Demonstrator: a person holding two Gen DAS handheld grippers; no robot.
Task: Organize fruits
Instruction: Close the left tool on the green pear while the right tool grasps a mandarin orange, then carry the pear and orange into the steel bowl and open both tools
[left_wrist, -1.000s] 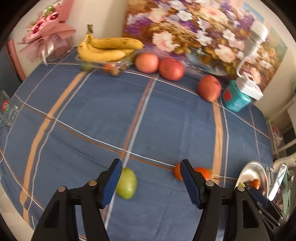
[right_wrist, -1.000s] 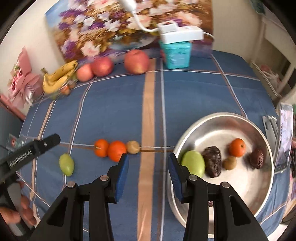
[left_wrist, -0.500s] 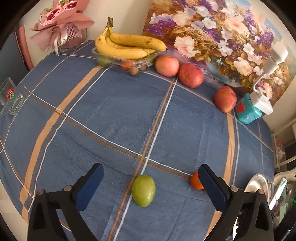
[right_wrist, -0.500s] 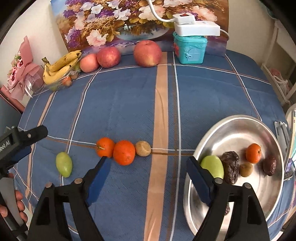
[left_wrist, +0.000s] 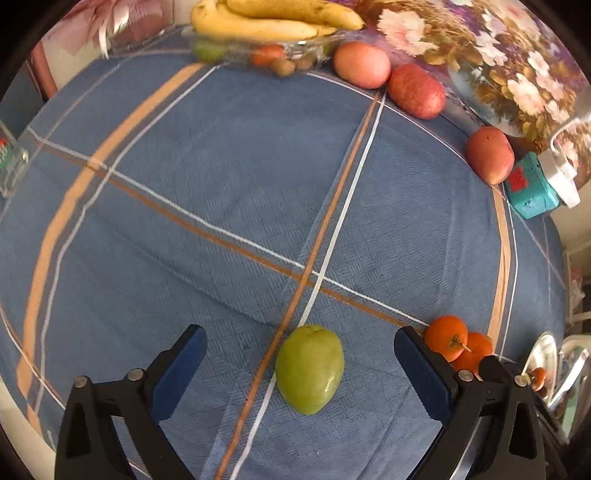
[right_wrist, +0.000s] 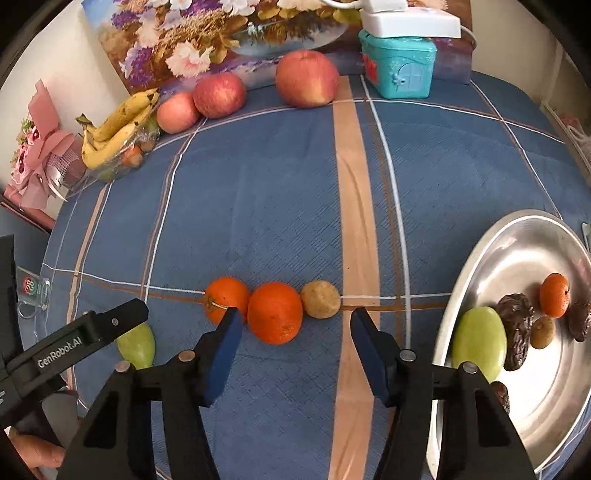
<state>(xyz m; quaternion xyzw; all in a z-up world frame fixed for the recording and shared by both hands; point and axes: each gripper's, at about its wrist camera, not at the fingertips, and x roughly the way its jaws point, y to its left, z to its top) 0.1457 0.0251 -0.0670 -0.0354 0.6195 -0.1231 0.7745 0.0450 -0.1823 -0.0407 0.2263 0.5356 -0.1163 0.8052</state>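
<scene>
**Left gripper lining up on the loose green fruit**

On the blue checked tablecloth (left_wrist: 229, 206), the left gripper (left_wrist: 299, 354) is hovering with its jaws spread wide and nothing in them, straddling the green fruit (left_wrist: 309, 369), which is lying near and centred in the gap, touching neither pad. Looks like it's being set up for a straight close-and-lift.

Over on the right, the right gripper (right_wrist: 295, 332) is also sitting wide open and empty, pointing at the big orange (right_wrist: 274, 312), which is touching a smaller orange (right_wrist: 226, 298) on its left and a brownish round fruit (right_wrist: 320, 298) on its right. I'm guessing that row is going next into the metal bowl (right_wrist: 517, 236) at the near right, which is already holding a green fruit, a small orange and some dark dried ones.

Compared with half a second back, the left gripper has been moving in closer, so the green fruit is looking bigger and sitting deeper between the fingers. The right one has crept forward too.
</scene>
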